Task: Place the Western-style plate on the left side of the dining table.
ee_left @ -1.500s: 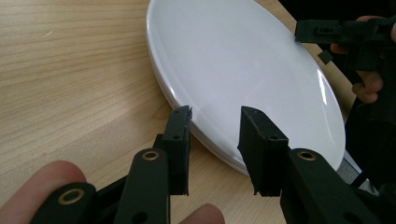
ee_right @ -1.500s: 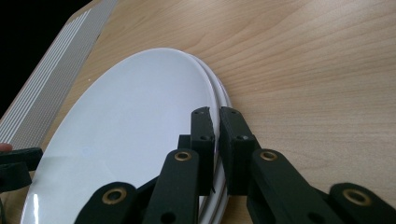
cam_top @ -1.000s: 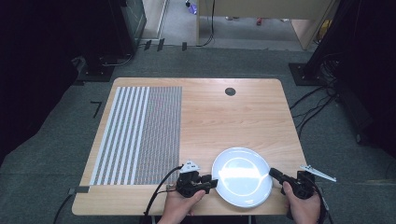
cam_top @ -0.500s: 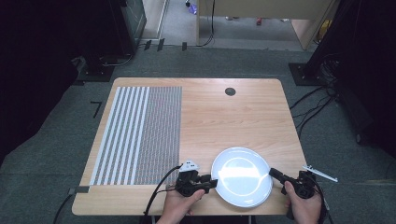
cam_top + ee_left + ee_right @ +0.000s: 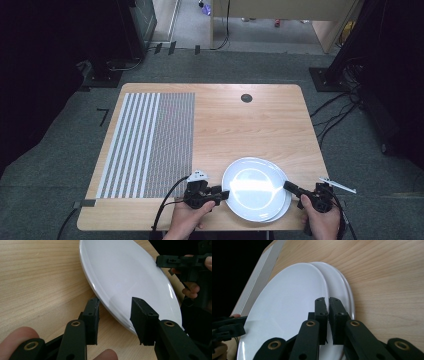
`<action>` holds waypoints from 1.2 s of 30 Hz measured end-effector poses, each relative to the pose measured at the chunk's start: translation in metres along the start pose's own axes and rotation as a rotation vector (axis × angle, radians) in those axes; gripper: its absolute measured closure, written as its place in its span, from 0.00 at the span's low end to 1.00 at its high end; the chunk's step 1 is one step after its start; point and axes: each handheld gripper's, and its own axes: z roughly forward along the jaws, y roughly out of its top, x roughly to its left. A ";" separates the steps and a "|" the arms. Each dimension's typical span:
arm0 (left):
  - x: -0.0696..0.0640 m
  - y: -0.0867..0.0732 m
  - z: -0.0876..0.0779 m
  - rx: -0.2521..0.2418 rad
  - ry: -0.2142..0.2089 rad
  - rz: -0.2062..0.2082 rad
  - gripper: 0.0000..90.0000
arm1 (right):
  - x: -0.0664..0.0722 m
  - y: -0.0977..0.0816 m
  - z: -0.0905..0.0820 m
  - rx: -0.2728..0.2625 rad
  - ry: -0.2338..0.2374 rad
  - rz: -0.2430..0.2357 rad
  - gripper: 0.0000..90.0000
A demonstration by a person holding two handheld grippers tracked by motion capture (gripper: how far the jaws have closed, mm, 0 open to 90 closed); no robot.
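Two white plates lie stacked at the table's front right, the top plate (image 5: 252, 187) shifted a little left of the lower plate (image 5: 286, 204). My left gripper (image 5: 225, 194) stands open at the top plate's left rim. In the left gripper view the left gripper (image 5: 116, 320) has one jaw over the plate (image 5: 125, 272) and one over the wood. My right gripper (image 5: 287, 185) is at the right rim. In the right gripper view the right gripper (image 5: 329, 312) is shut on the edge of the top plate (image 5: 287, 305), with the lower plate (image 5: 340, 282) beside it.
A grey and white striped mat (image 5: 150, 140) covers the left part of the wooden table (image 5: 250, 125). A small black round disc (image 5: 246, 98) sits near the far edge. The plates are close to the front edge. Cables trail from both grippers.
The top plate now sits slightly off the one beneath it. Both hands have hardly moved.
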 end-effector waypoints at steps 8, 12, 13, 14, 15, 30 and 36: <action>0.003 -0.001 -0.004 0.002 0.013 -0.008 0.70 | 0.005 -0.002 0.005 0.017 0.014 -0.016 0.96; 0.006 -0.002 -0.005 0.004 -0.009 -0.031 0.74 | 0.006 -0.002 0.005 0.017 0.011 -0.017 0.96; 0.007 -0.002 -0.006 0.006 -0.020 -0.042 0.74 | 0.006 -0.002 0.005 0.017 0.011 -0.019 0.96; 0.008 -0.001 -0.006 0.008 -0.025 -0.047 0.75 | 0.006 -0.002 0.005 0.018 0.009 -0.018 0.96; 0.008 -0.001 -0.006 0.008 -0.025 -0.047 0.75 | 0.006 -0.002 0.005 0.018 0.009 -0.018 0.96; 0.017 -0.001 -0.015 -0.010 -0.023 -0.090 0.80 | 0.013 -0.005 0.015 0.039 0.027 -0.021 0.93; 0.018 -0.002 -0.015 -0.013 -0.033 -0.103 0.81 | 0.012 -0.005 0.019 0.035 0.023 0.017 0.95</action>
